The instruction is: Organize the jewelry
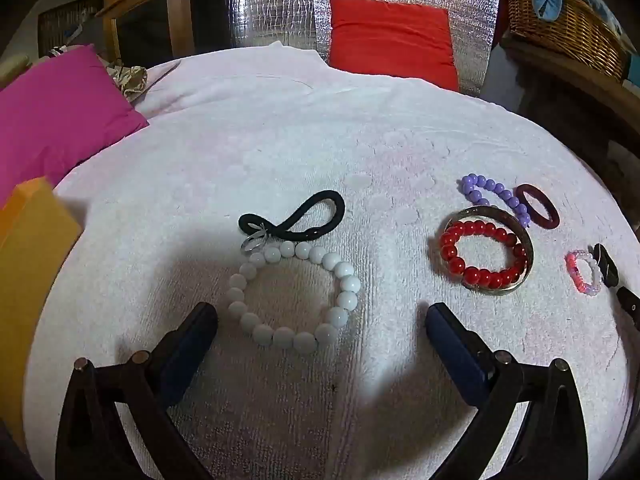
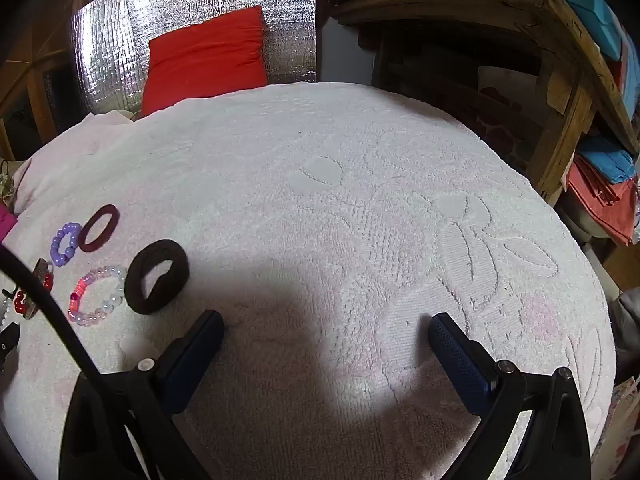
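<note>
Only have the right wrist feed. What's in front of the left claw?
Observer: A white round-bead bracelet lies flat on the white towel, just ahead of the open left claw.
Operator: Anything against it?
Observer: A black cord loop carrying a small silver ring lies at its far edge, apparently touching.
Operator: Red beads at my left edge?
Observer: That red bead bracelet lies inside a silver metal bangle.
</note>
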`<action>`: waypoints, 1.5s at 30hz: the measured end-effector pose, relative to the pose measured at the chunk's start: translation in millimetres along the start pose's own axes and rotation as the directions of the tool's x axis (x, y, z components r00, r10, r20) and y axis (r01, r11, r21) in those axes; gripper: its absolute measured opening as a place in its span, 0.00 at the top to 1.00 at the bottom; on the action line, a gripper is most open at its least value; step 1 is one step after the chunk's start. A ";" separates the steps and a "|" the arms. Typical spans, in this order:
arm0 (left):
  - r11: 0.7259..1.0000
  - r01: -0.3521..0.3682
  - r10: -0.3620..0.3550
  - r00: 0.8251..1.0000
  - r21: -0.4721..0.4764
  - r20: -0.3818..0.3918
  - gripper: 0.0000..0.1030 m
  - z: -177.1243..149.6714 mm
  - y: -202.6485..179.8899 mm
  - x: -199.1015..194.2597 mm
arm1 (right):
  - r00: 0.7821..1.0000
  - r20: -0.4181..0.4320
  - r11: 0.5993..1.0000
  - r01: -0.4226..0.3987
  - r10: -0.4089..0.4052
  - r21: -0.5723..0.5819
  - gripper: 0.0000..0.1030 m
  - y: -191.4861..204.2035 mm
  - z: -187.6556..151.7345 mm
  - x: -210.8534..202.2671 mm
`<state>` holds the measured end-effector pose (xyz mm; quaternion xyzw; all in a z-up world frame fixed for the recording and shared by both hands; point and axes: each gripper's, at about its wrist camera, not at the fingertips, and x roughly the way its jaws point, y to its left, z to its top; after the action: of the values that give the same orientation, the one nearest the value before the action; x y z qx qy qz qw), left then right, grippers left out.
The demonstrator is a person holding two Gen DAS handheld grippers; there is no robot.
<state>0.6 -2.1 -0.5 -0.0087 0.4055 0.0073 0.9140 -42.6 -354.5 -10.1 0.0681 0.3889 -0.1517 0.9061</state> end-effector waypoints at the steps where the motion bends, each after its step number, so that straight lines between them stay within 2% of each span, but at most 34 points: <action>1: 1.000 0.000 0.000 1.000 0.000 0.000 0.00 0.1 -0.7 0.0 | 1.000 0.001 1.000 0.000 0.000 0.000 0.00 0.0 0.0 0.0; 9: 1.000 0.002 -0.002 1.000 -0.002 0.001 0.00 -0.7 -0.4 0.0 | 1.000 0.005 1.000 0.004 -0.004 0.009 0.00 0.3 -0.5 -0.3; 15: 1.000 0.003 -0.003 1.000 -0.005 -0.001 0.00 0.4 1.7 -1.9 | 0.997 -0.034 0.996 0.075 -0.073 0.056 0.00 6.9 -3.4 -8.9; 18: 1.000 0.001 -0.002 1.000 -0.024 -0.029 0.00 -0.9 1.2 -8.6 | 0.997 -0.077 0.995 0.029 -0.022 0.093 0.00 0.4 -7.4 -17.3; 20: 1.000 0.000 0.001 0.998 0.007 -0.061 0.00 0.7 -2.0 -10.4 | 0.993 -0.119 0.997 0.016 -0.007 0.070 0.00 1.2 -5.5 -18.6; 22: 1.000 -0.001 0.001 0.999 -0.011 -0.038 0.00 2.2 -1.3 -24.7 | 0.988 -0.157 1.000 -0.006 0.010 0.025 0.00 4.4 -1.9 -25.4; 23: 1.000 -0.016 0.016 1.000 -0.018 -0.002 0.00 3.8 -1.9 -39.1 | 0.988 -0.155 1.000 -0.020 0.022 0.015 0.00 5.9 -2.3 -33.2; 26: 0.998 -0.050 0.046 0.989 0.028 0.143 0.00 11.7 -6.0 -92.9 | 0.998 -0.039 0.998 -0.055 0.054 -0.020 0.00 11.3 -2.1 -80.5; 30: 0.995 -0.094 0.085 0.960 0.020 0.267 0.00 13.3 1.7 -156.8 | 0.990 0.076 0.989 -0.114 0.121 -0.090 0.00 24.6 2.5 -144.5; 32: 0.993 -0.121 0.115 0.951 0.002 0.287 0.00 13.7 6.3 -173.5 | 0.982 0.127 0.986 -0.124 0.138 -0.111 0.00 35.0 3.5 -168.8; 35: 0.993 -0.116 0.110 0.946 -0.001 0.304 0.00 7.5 12.8 -189.5 | 0.971 0.157 0.979 -0.159 0.179 -0.129 0.00 50.9 3.3 -195.2; 37: 0.996 -0.084 0.086 0.949 -0.018 0.304 0.00 2.5 20.0 -192.5 | 0.969 0.163 0.976 -0.162 0.185 -0.142 0.00 64.5 3.4 -209.0; 41: 0.999 -0.009 0.020 0.968 -0.042 0.248 0.00 4.2 28.9 -182.3 | 0.964 0.145 0.969 -0.201 0.221 -0.143 0.00 79.8 0.7 -219.7; 45: 0.999 -0.032 0.035 0.965 -0.013 0.261 0.00 4.8 24.6 -180.8 | 0.965 0.154 0.967 -0.186 0.213 -0.176 0.00 94.6 1.9 -218.2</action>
<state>-117.6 21.5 136.5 -0.0049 0.2817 0.0256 0.9591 -152.4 -217.3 150.1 0.0209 0.3116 -0.0331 0.9494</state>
